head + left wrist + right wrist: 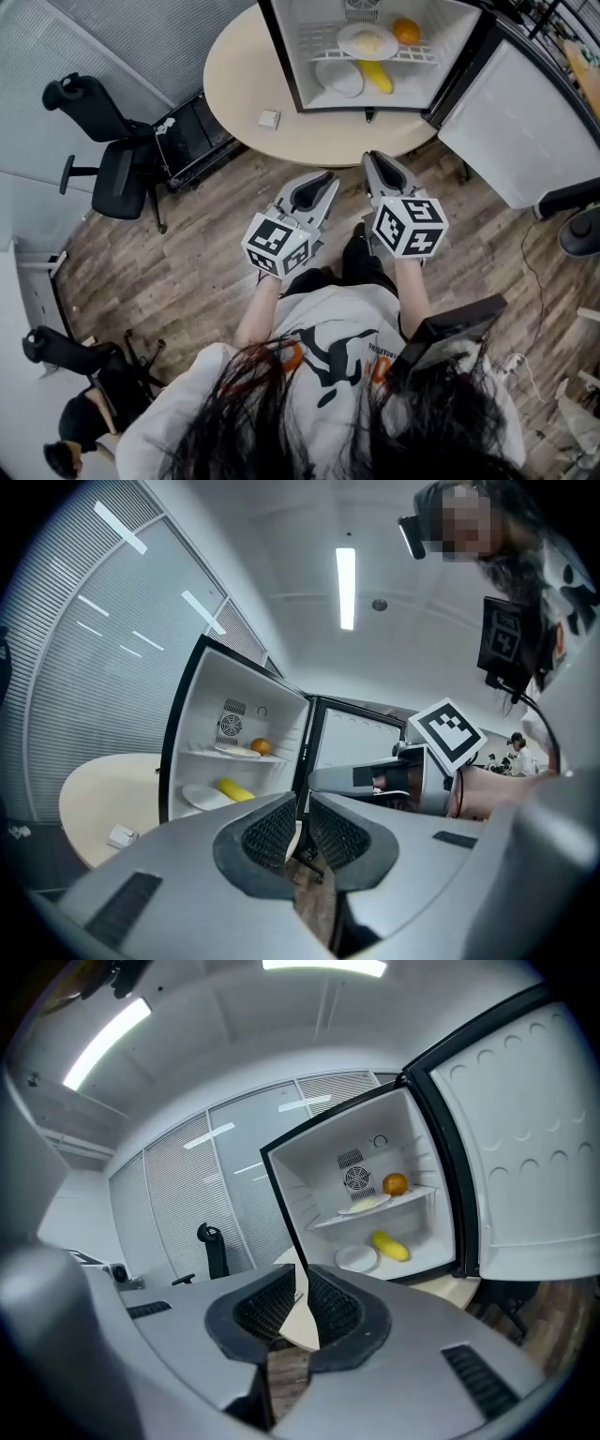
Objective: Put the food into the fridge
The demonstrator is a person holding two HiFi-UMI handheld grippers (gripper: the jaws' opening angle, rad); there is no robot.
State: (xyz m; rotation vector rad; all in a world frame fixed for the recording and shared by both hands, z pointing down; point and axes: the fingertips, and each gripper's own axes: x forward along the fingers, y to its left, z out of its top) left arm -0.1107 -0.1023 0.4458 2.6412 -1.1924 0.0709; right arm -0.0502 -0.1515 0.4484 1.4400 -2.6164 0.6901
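Note:
The small white fridge stands open on the round table. On its wire shelf sit a plate of pale food and an orange. Below lie a yellow fruit and an empty white plate. My left gripper and right gripper hover side by side over the floor, short of the table's edge, pointing at the fridge. The same orange and yellow fruit show in the right gripper view. Both grippers' jaws stand almost together, with nothing between them. From the left gripper view, my right gripper reaches in alongside.
The fridge door swings out to the right. A small white box lies on the beige table. A black office chair stands at the left, another chair at lower left, a dark round stand at right.

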